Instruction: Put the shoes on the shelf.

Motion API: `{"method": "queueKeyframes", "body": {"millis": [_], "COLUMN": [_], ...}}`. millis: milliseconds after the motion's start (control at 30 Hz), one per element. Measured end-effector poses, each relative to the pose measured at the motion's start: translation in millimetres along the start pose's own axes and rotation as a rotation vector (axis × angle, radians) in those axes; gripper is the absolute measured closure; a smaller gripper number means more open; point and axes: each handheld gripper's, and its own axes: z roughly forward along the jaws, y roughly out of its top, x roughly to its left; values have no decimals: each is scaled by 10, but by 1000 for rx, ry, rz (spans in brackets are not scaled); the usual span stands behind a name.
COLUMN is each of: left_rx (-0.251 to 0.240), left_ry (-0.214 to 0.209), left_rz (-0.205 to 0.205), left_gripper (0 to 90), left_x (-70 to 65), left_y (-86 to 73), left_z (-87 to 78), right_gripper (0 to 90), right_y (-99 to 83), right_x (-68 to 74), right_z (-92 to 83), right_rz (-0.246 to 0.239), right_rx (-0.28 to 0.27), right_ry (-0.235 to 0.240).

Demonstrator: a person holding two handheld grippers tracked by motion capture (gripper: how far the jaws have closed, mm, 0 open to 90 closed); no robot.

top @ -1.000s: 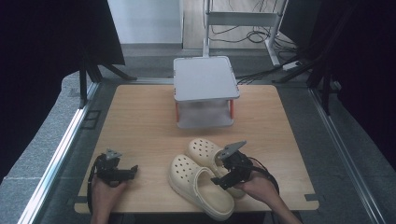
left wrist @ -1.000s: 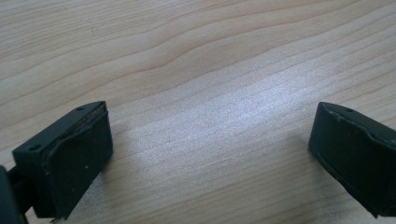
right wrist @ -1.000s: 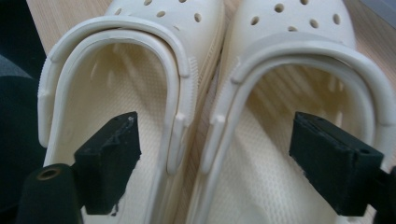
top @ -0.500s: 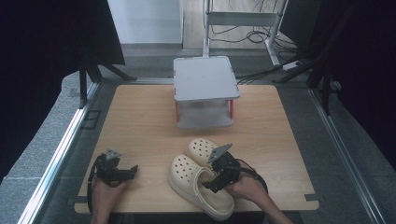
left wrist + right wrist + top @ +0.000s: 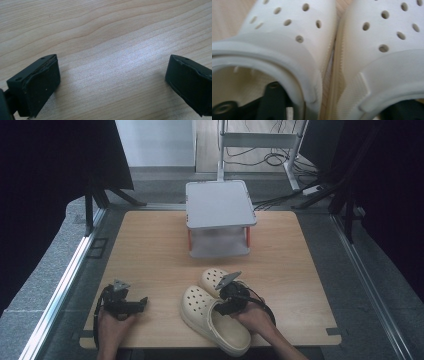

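- Cream clogs side by side at the near edge of the wooden table [image 5: 150, 245]: the left clog [image 5: 212, 320] lies nearer the person, the right clog [image 5: 214, 279] just behind it, and their inner sides touch.
- Right gripper [image 5: 227, 306] is down on the pair, one jaw inside each shoe opening. Its own view shows a black jaw in the left clog [image 5: 274, 45] and another in the right clog [image 5: 387, 37].
- Those jaws have just been closing, with the two touching inner walls between them. Whether the pads already press on the walls, I cannot tell.
- Left gripper [image 5: 131, 305] rests low over bare wood at the near left, well apart from the shoes; in its own view the jaws stand wide apart with nothing between them.
- Farther back, a grey two-tier stand [image 5: 219, 217] sits at the middle of the table's far side.
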Motion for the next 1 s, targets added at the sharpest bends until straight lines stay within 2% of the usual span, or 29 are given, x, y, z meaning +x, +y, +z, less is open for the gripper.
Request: {"method": "queueKeyframes", "body": {"millis": [100,200,300,467,633,767,1000], "left_rx": [0,2,2,3,2,0,0], "left_ry": [0,0,1,0,1,1,1], "left_rz": [0,3,2,3,3,3,2], "left_gripper": [0,0,0,0,0,0,0], "left_x": [0,2,1,2,2,1,1], "left_y": [0,0,0,0,0,-1,-1], "left_z": [0,-2,-1,-2,-1,0,1], "right_gripper": [628,647,657,668,666,666,666], "right_y": [-4,1,17,42,119,185,337], "right_x": [-4,4,13,22,11,-55,-192], "right_z": [-16,-35,-42,-85,-184,-264,-483], "right_rz": [25,35,42,58,50,52,56], "right_rx": [0,9,22,37,64,97,124], "right_ry": [-5,-11,-6,37,31,27,18]}}
